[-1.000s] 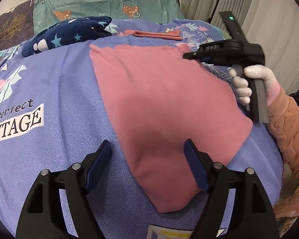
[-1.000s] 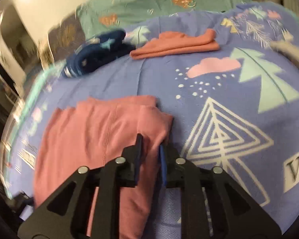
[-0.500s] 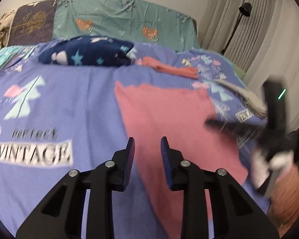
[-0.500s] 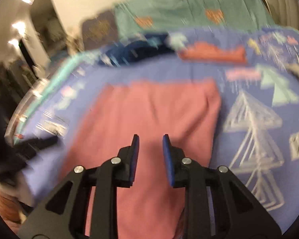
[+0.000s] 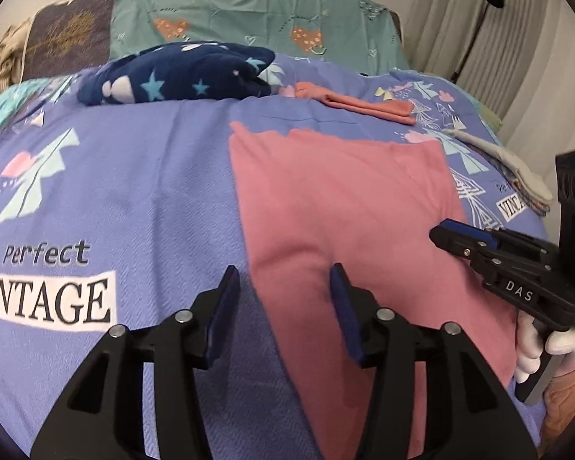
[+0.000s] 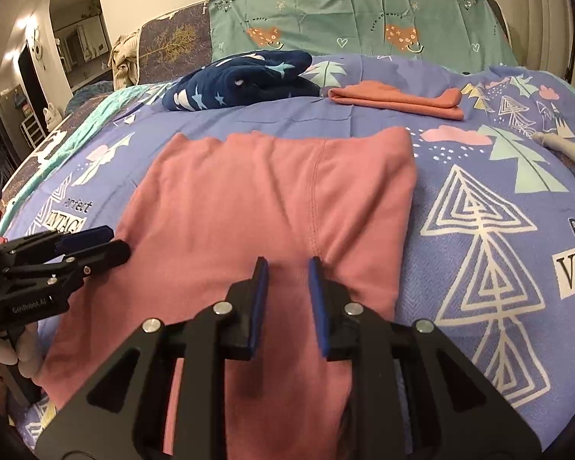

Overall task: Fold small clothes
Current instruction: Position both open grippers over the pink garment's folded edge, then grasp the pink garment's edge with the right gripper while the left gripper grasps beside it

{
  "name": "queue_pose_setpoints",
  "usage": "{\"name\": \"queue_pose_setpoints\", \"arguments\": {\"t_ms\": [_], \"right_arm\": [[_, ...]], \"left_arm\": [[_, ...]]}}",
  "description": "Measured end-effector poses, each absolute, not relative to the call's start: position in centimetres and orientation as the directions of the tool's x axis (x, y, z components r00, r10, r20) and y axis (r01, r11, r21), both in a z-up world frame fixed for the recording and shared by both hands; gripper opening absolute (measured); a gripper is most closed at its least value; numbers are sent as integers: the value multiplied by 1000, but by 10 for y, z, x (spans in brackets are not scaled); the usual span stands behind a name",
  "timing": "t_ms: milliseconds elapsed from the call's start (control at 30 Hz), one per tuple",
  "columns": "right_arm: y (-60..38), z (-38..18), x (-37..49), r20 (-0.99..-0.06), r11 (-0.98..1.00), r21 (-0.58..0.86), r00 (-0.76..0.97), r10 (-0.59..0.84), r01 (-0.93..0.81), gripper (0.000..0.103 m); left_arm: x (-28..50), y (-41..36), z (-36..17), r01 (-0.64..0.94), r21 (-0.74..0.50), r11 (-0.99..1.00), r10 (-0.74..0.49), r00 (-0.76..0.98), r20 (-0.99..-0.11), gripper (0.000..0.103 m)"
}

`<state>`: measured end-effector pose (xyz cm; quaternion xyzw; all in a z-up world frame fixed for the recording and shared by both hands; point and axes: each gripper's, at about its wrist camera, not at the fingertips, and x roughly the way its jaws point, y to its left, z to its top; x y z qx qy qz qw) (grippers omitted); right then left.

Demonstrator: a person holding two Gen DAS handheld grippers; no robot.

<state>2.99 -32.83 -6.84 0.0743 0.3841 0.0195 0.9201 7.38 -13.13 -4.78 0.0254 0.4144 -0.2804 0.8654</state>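
Observation:
A pink garment (image 5: 345, 207) (image 6: 268, 191) lies spread flat on the purple bedspread (image 5: 115, 176). My left gripper (image 5: 283, 280) hovers low over the garment's near left edge. Its jaws are opening, and the edge shows below the gap with no pad pressing on it. In the right wrist view the left gripper (image 6: 103, 243) comes in from the left. My right gripper (image 6: 287, 268) hangs over the garment's near middle by a seam. Its jaws stand a narrow gap apart with only flat cloth beneath. A white-gloved hand (image 5: 533, 345) holds the right gripper (image 5: 446, 232) at the garment's right edge.
A navy star-print garment (image 5: 180, 73) (image 6: 241, 76) and a folded orange cloth (image 5: 368, 105) (image 6: 398, 101) lie at the far end. Grey clothing (image 5: 517, 168) (image 6: 567, 149) sits at the right edge of the bed. Teal pillows (image 6: 345, 19) stand behind.
The right gripper let go of the garment's far folded corner and came back to the near end; the garment now lies flat. The left jaws narrowed, then widened again.

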Motion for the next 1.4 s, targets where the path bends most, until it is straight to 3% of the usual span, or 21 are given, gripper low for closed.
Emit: {"name": "queue_pose_setpoints", "arguments": {"t_ms": [100, 133, 267, 400, 467, 533, 633, 700, 933, 1167, 1233, 1300, 1400], "right_arm": [[-328, -68, 30, -703, 988, 152, 705, 92, 22, 21], [-327, -68, 29, -704, 989, 147, 705, 89, 22, 21], [-327, -68, 29, -703, 989, 149, 706, 90, 22, 21], [-327, -68, 29, -703, 989, 147, 706, 89, 22, 21], [-326, -68, 29, -703, 989, 145, 706, 87, 22, 21], [-326, -68, 29, -703, 989, 146, 706, 88, 22, 21], [-326, -67, 30, -702, 989, 148, 706, 91, 20, 21], [-326, -68, 31, -702, 989, 149, 706, 91, 21, 22], [-325, -69, 31, -700, 987, 157, 708, 95, 23, 22], [-323, -67, 29, -698, 991, 131, 713, 70, 30, 22], [-318, -61, 24, -693, 994, 94, 721, 25, 55, 26], [-315, -54, 16, -684, 993, 75, 729, -12, 87, 41], [-317, -44, -1, -665, 989, 100, 747, -14, 107, 44]], "left_arm": [[71, -134, -37, 507, -143, 850, -439, 533, -723, 46], [69, -134, -32, 512, -137, 848, -443, 544, -713, 36], [71, -137, -3, 562, -221, 797, -552, 530, -644, 28], [84, -157, 3, 599, -170, 782, -553, 543, -632, 28], [97, -166, -12, 586, -155, 795, -521, 530, -669, 28], [117, -170, -47, 534, -76, 842, -407, 537, -739, 28], [120, -160, -45, 525, -136, 840, -447, 529, -722, 28], [117, -159, -45, 510, -69, 857, -394, 565, -724, 36], [109, -144, -36, 484, -118, 867, -412, 564, -716, 35], [77, -139, -33, 564, -200, 801, -511, 470, -720, 40], [70, -143, -39, 579, -162, 799, -490, 470, -734, 44], [65, -145, -45, 576, -130, 807, -464, 482, -743, 50], [69, -140, -48, 548, -162, 821, -463, 473, -750, 57]]}}
